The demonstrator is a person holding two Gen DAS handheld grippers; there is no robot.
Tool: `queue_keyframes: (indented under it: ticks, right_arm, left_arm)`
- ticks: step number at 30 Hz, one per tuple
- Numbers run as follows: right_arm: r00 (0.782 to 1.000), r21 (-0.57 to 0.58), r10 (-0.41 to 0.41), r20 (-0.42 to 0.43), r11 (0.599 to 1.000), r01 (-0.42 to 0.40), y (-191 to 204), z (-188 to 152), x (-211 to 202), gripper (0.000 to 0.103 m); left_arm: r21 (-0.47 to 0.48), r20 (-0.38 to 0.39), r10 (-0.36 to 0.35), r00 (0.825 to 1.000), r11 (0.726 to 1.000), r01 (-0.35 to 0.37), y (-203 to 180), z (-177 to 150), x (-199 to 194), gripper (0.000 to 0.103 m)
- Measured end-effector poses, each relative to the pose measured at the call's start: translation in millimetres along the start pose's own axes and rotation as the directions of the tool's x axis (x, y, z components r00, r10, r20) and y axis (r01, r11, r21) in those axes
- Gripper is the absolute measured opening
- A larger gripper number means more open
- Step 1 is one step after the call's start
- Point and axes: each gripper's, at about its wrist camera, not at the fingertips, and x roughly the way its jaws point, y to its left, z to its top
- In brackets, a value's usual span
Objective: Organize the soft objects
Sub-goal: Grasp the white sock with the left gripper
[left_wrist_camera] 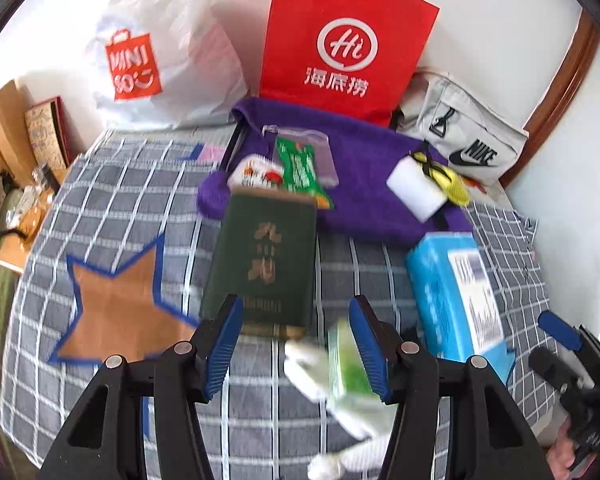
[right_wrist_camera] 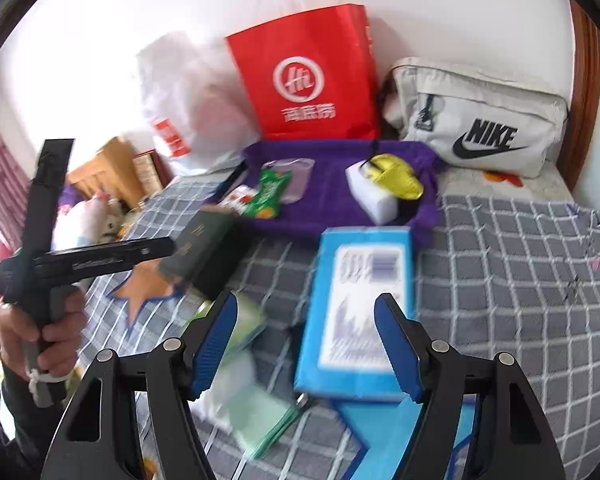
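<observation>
A dark green packet (left_wrist_camera: 262, 264) lies on the checked bedspread, in front of a purple cloth (left_wrist_camera: 364, 184); it also shows in the right wrist view (right_wrist_camera: 204, 248). My left gripper (left_wrist_camera: 296, 344) is open above its near end, with a green-and-white tissue pack (left_wrist_camera: 346, 364) by the right finger. A blue tissue pack (right_wrist_camera: 360, 304) lies ahead of my open right gripper (right_wrist_camera: 306, 344). On the purple cloth (right_wrist_camera: 328, 204) lie a white sponge (right_wrist_camera: 374, 190), a yellow item (right_wrist_camera: 398, 178) and green snack packets (right_wrist_camera: 270, 194).
Against the wall stand a white Miniso bag (left_wrist_camera: 148, 64), a red paper bag (left_wrist_camera: 344, 44) and a grey Nike bag (right_wrist_camera: 480, 120). A wooden bedside cabinet (left_wrist_camera: 4, 132) is at the left. The bed's wooden frame (right_wrist_camera: 584, 92) runs at the right.
</observation>
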Motion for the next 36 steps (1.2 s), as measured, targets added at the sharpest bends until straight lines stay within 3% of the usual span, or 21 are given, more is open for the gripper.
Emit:
queue_keyframes:
  ticks: [11, 16, 20, 25, 26, 28, 30, 33, 36]
  right_arm:
    - [0.997, -0.034, -0.067, -0.041, 0.997, 0.066, 19.3, -69.9, 4.1, 0.071]
    - [0.995, -0.006, -0.085, -0.051, 0.996, 0.085, 10.1, -88.0, 10.2, 0.071]
    - [0.992, 0.028, -0.095, -0.079, 0.995, 0.097, -2.7, -102.7, 20.2, 0.070]
    - [0.989, 0.037, -0.103, -0.105, 0.994, 0.107, -7.8, -108.5, 33.8, 0.060]
    - [0.989, 0.034, -0.104, -0.107, 0.994, 0.108, -7.1, -108.4, 36.3, 0.059]
    - [0.989, 0.027, -0.102, -0.108, 0.994, 0.105, -4.7, -106.9, 41.5, 0.056]
    - [0.989, 0.022, -0.100, -0.108, 0.994, 0.103, -1.9, -104.5, 47.7, 0.053]
    - [0.988, 0.008, -0.110, -0.111, 0.994, 0.112, 3.2, -101.7, 58.8, 0.043]
    - [0.985, 0.004, -0.120, -0.124, 0.993, 0.122, 6.2, -101.3, 69.0, 0.041]
  left_arm:
    - [0.044, -0.090, -0.047, 0.995, 0.998, 0.051, -1.7, -84.9, 11.6, 0.053]
    - [0.090, -0.119, -0.105, 0.987, 0.989, 0.116, -8.3, -116.6, 17.4, 0.053]
    - [0.128, -0.142, -0.136, 0.980, 0.980, 0.155, -15.8, -129.9, 25.6, 0.053]
    - [0.205, -0.116, -0.119, 0.986, 0.969, 0.141, -28.1, -135.3, 28.1, 0.053]
    - [0.215, -0.114, -0.118, 0.986, 0.966, 0.141, -30.1, -135.2, 28.5, 0.051]
    - [0.255, -0.103, -0.106, 0.989, 0.958, 0.129, -35.5, -138.2, 28.6, 0.032]
    - [0.285, -0.087, -0.074, 0.993, 0.954, 0.096, -38.5, -139.1, 29.3, 0.023]
    - [0.287, -0.072, -0.067, 0.995, 0.954, 0.085, -32.4, -135.9, 27.0, 0.019]
    - [0.246, -0.053, -0.070, 0.996, 0.966, 0.081, -15.7, -130.4, 21.1, 0.019]
